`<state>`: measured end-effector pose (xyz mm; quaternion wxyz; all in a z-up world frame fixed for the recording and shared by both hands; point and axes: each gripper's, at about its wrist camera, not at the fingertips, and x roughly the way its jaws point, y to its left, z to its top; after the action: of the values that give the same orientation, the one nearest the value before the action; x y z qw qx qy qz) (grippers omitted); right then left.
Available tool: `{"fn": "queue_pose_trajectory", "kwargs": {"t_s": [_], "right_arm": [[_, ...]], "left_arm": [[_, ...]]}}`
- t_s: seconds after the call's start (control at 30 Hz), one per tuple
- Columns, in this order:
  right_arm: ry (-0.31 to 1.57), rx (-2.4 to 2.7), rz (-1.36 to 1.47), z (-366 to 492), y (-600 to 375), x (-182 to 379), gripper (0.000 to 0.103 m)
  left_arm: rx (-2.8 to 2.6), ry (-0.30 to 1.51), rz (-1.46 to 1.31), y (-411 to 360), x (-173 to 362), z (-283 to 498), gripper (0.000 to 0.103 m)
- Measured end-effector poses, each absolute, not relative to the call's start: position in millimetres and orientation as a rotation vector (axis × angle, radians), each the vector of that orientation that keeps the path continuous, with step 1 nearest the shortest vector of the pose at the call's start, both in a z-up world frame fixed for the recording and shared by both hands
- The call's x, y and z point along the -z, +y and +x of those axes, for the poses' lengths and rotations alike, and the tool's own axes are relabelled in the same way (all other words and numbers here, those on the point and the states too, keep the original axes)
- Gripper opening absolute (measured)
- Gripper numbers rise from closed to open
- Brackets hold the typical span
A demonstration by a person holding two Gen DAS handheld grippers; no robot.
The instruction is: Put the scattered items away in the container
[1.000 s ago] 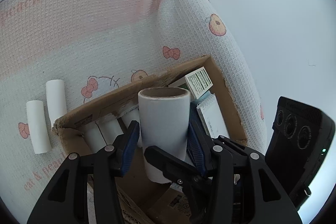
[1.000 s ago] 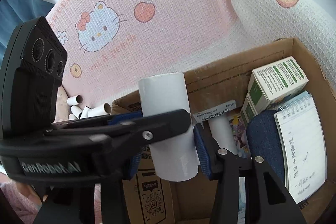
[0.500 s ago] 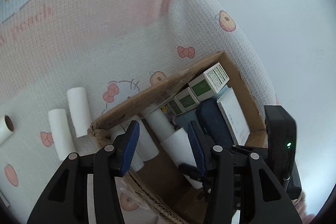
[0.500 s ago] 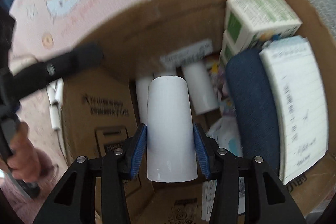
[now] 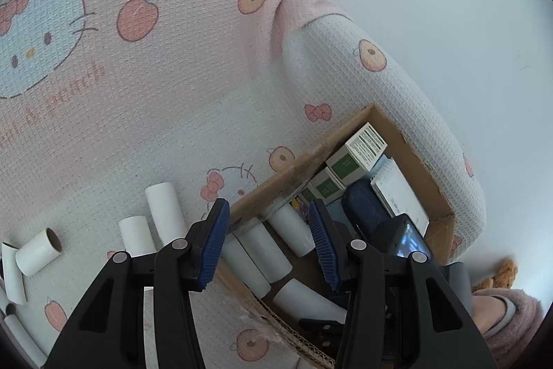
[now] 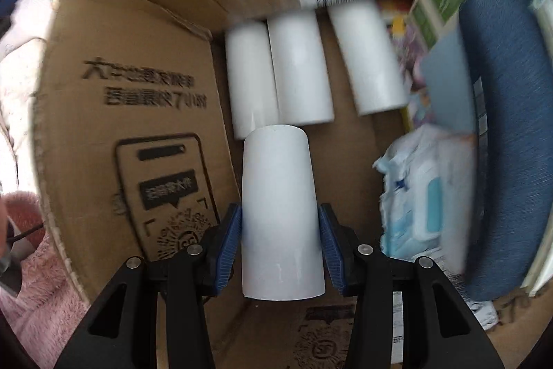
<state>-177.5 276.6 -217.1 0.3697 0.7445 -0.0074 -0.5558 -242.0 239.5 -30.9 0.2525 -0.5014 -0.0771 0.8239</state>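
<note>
My right gripper (image 6: 280, 244) is shut on a white paper tube (image 6: 280, 213) and holds it low inside the cardboard box (image 6: 138, 64). Three white tubes (image 6: 297, 71) lie side by side on the box floor just beyond it. My left gripper (image 5: 269, 248) is open and empty above the box's near-left rim (image 5: 262, 196). In the left wrist view the box holds white tubes (image 5: 262, 251), and the held tube (image 5: 307, 300) shows at the bottom. Loose white tubes (image 5: 162, 213) lie on the blanket left of the box.
The box also holds green-and-white cartons (image 5: 356, 151), a notepad (image 5: 397, 192), a dark blue pouch (image 6: 504, 127) and a tissue pack (image 6: 425, 189). It sits on a pink Hello Kitty blanket (image 5: 138, 92) by a white wall (image 5: 449, 6). More tubes (image 5: 34, 251) lie far left.
The left gripper let go of the tube and drew back up and left. The right gripper carried the tube down into the box.
</note>
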Motion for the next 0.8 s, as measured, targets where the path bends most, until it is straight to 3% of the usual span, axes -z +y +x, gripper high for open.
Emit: {"fn": "queue_pose_trajectory", "kwargs": {"t_s": [0.3, 0.53, 0.63, 0.8], "right_arm": [[-0.025, 1.228, 2.039, -178, 277, 239, 0.044], [0.116, 1.272, 1.976, -178, 272, 226, 0.044], [0.118, 1.19, 1.972, -176, 268, 232, 0.038], [0.049, 1.109, 2.028, -187, 271, 242, 0.037]], "left_arm": [[-2.217, -0.163, -1.387, 243, 34, -242, 0.052], [-2.187, -0.131, -1.402, 248, 38, -240, 0.052], [-2.176, -0.117, -1.415, 250, 41, -238, 0.052], [-2.153, -0.145, -1.437, 248, 43, -239, 0.052]]}}
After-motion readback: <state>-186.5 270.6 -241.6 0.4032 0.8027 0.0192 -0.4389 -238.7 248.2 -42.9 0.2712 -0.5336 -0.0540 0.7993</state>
